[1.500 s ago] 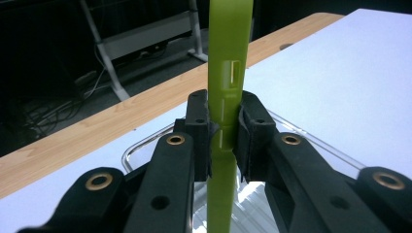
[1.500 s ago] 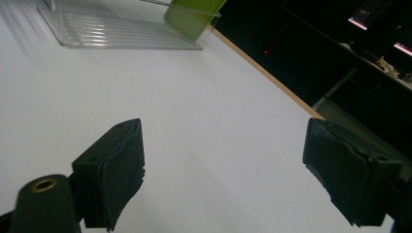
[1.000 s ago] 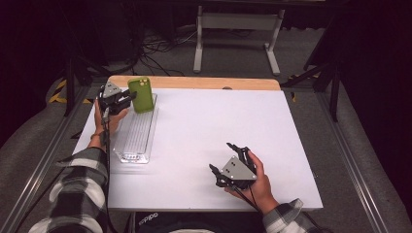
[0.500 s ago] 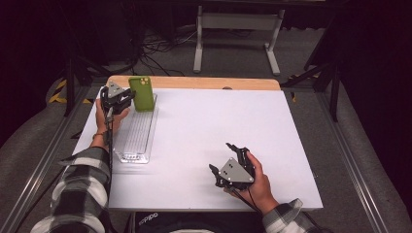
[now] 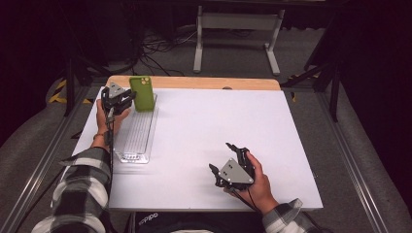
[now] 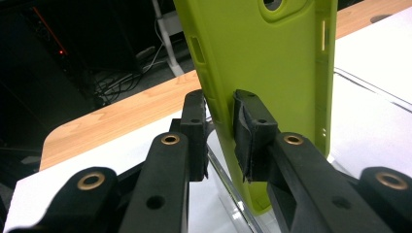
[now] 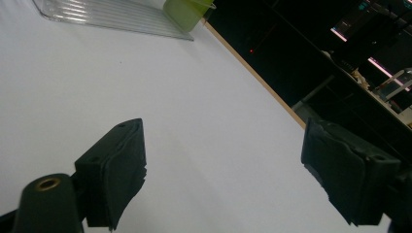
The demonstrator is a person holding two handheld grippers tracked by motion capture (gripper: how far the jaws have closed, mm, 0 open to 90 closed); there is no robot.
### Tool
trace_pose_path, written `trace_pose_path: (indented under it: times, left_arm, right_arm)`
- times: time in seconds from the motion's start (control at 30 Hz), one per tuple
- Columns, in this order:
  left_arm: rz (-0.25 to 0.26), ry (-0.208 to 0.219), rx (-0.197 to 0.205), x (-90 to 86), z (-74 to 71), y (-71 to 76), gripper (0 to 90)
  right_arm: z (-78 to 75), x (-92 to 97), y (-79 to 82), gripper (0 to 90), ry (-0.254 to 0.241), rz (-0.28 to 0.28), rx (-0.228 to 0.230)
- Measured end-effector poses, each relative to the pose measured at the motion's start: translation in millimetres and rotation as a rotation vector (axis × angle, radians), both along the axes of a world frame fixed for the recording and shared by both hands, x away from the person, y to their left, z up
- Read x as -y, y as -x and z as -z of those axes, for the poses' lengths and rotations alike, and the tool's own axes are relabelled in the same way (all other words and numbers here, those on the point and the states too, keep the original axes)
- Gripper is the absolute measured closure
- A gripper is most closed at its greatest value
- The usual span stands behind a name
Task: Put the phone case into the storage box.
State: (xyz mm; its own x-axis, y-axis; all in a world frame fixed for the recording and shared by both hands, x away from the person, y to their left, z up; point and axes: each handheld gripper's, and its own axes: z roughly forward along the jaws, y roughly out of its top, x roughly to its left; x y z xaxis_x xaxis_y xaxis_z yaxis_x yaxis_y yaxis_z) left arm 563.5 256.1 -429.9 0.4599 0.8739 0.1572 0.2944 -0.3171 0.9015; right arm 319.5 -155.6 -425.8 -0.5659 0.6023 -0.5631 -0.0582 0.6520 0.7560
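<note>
A green phone in a case (image 5: 142,93) stands upright on its short edge at the far end of a clear ribbed tray (image 5: 136,138). My left gripper (image 5: 129,98) is at the phone's left side, shut on its lower edge. In the left gripper view the pads (image 6: 250,131) pinch the green case (image 6: 272,73) from both sides. My right gripper (image 5: 223,156) rests in a hand near the table's front edge, right of the middle. Its jaws stand wide open over the bare white top (image 7: 223,160), with nothing between them.
The white table (image 5: 218,116) has a wooden strip (image 5: 194,82) along its far edge. The tray (image 7: 111,12) and the green phone (image 7: 187,10) lie far off in the right gripper view. A grey stand and cables are on the floor beyond the table.
</note>
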Motion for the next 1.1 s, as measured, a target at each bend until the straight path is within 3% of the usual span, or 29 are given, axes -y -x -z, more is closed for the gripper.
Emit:
trace_pose_path:
  times: [0.2,1.1]
  left_arm:
    - [-0.002,-0.014,0.003,-0.4,-0.1,-0.4,73.9]
    - [0.004,0.006,0.013,-2.6,-5.5,4.2,75.3]
  right_arm:
    - [0.4,-0.7,0.1,16.8,0.003,0.0,0.001]
    - [-0.7,-0.3,0.9,17.1,0.002,-0.003,0.01]
